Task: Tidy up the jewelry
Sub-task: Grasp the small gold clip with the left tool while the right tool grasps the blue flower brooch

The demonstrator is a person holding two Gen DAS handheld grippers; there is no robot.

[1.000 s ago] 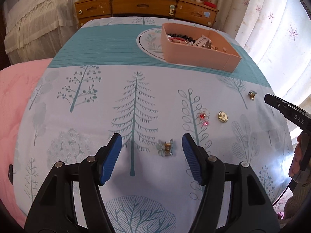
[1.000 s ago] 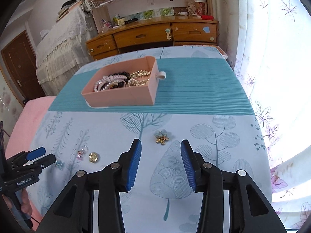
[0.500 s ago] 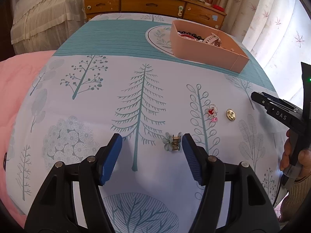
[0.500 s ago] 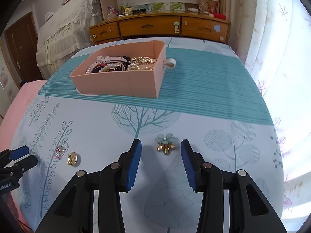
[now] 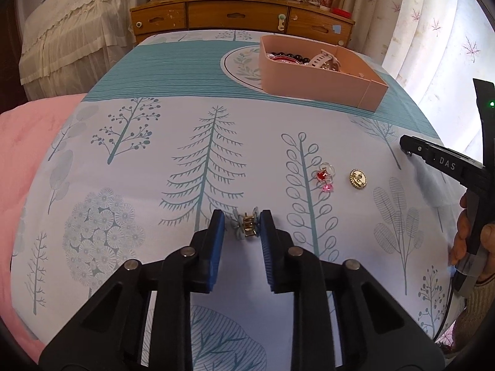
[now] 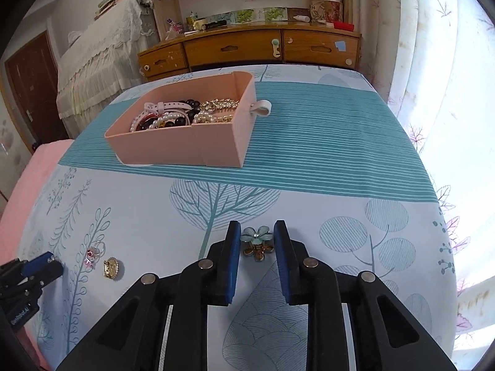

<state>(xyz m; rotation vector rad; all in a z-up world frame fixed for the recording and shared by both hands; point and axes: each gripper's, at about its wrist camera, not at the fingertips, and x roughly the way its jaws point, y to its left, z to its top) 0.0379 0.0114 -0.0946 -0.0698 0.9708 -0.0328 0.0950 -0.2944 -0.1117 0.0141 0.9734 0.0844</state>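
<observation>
My left gripper (image 5: 242, 227) has its blue pads on both sides of a small teal butterfly hair clip (image 5: 245, 227) lying on the tree-print cloth; the pads look to touch it. My right gripper (image 6: 257, 241) likewise brackets a teal-and-gold flower clip (image 6: 256, 242) on the cloth, pads close against it. A pink open drawer box (image 6: 185, 148) full of bead and pearl bracelets stands further back; it also shows in the left wrist view (image 5: 321, 80). A red-and-pink ring pair (image 5: 325, 176) and a gold round brooch (image 5: 358, 180) lie between the grippers.
A wooden dresser (image 6: 247, 49) stands beyond the bed's far edge. A pink blanket (image 5: 27, 160) lies along the left side. Curtains (image 6: 439, 92) hang on the right. The right gripper's body (image 5: 448, 164) shows at the left wrist view's right edge.
Both grippers moved forward and down onto their clips, and both jaw pairs narrowed from wide open to closing around the clips.
</observation>
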